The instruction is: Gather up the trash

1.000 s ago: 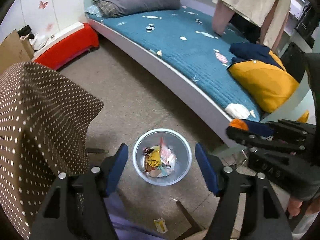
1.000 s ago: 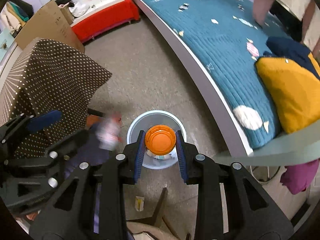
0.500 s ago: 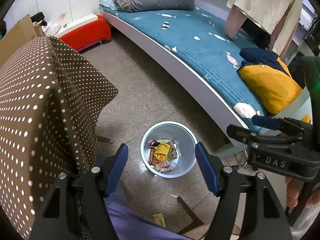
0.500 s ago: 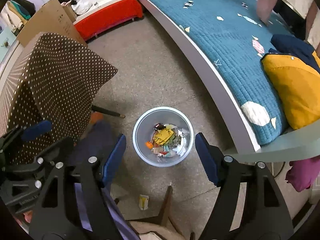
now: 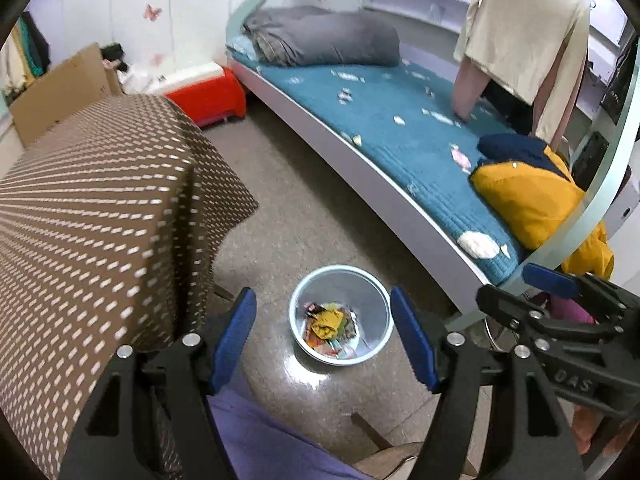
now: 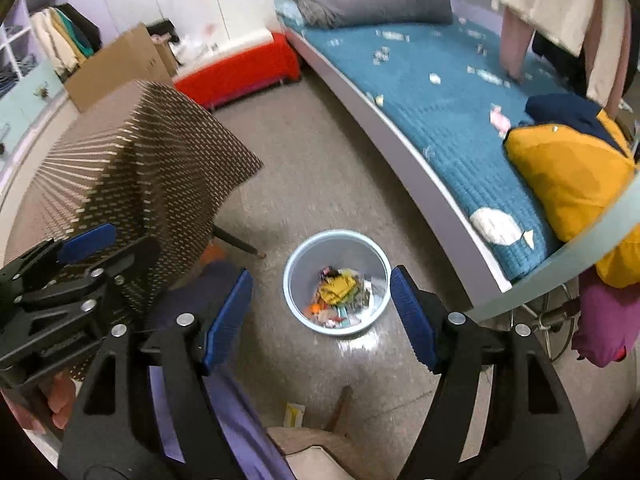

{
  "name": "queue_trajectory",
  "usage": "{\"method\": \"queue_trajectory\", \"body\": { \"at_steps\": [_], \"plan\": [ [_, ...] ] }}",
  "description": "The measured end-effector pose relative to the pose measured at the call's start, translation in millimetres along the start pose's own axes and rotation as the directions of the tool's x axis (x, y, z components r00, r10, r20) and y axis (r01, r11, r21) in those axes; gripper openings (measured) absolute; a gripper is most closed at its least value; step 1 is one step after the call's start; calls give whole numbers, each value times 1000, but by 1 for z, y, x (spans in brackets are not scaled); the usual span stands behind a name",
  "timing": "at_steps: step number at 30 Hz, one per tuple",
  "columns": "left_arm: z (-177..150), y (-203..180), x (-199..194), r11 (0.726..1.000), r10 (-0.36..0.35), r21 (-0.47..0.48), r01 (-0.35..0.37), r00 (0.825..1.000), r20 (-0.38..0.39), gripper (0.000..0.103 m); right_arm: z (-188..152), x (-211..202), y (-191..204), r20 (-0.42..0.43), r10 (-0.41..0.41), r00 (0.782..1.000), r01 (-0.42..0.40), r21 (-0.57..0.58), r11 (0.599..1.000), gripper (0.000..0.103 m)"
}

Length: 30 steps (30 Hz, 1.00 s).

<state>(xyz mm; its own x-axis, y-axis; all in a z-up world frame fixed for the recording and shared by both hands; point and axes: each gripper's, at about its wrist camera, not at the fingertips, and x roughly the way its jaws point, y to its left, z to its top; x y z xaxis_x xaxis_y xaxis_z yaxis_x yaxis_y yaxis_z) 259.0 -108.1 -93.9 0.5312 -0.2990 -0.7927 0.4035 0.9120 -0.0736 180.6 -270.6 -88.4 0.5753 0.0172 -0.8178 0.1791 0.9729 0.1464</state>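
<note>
A pale blue bin [image 5: 340, 268] [image 6: 336, 234] stands on the floor between the table and the bed, with mixed wrappers [image 5: 328, 326] [image 6: 340, 292] in its bottom. An orange piece [image 6: 314, 308] lies among them. My left gripper [image 5: 321, 300] hangs open above the bin and holds nothing. My right gripper [image 6: 321, 280] is also open and empty over the bin, and it shows at the right edge of the left wrist view. More scraps, such as a pink wrapper [image 5: 460, 158] [image 6: 498, 118], lie on the blue bed. A small yellow-white wrapper [image 6: 295, 414] lies on the floor near me.
A table under a brown dotted cloth [image 5: 100, 200] stands left of the bin, with a table leg [image 6: 236, 240] close to it. The bed [image 5: 400, 140] runs along the right and bears a yellow cushion [image 5: 528, 196]. A red box [image 5: 208, 92] and cardboard stand at the back.
The right gripper opened and the orange-lidded item it held now lies in the bin. Both grippers rose and drew back, so the bin looks smaller.
</note>
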Motion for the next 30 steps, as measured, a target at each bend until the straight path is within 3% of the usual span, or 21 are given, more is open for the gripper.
{"method": "queue_trajectory", "body": {
  "at_steps": [7,16,21,30],
  "plan": [
    [-16,-8,-67,996,78,-56,-70,984,158,68,-17,-63,20,177,67,982,-59,-50,997,71],
    [-40,-25,-144,983,170,-122,-137,932,321,68,-36,-122,32,337,147,930,-105,-139,985,73],
    [-53,-34,-170,969,233,-162,-184,898,373,68,-46,-143,36,390,178,903,-116,-179,977,73],
    [-70,-38,-199,952,296,-202,-230,861,413,69,-59,-161,41,427,224,876,-139,-223,965,73]
  ]
}}
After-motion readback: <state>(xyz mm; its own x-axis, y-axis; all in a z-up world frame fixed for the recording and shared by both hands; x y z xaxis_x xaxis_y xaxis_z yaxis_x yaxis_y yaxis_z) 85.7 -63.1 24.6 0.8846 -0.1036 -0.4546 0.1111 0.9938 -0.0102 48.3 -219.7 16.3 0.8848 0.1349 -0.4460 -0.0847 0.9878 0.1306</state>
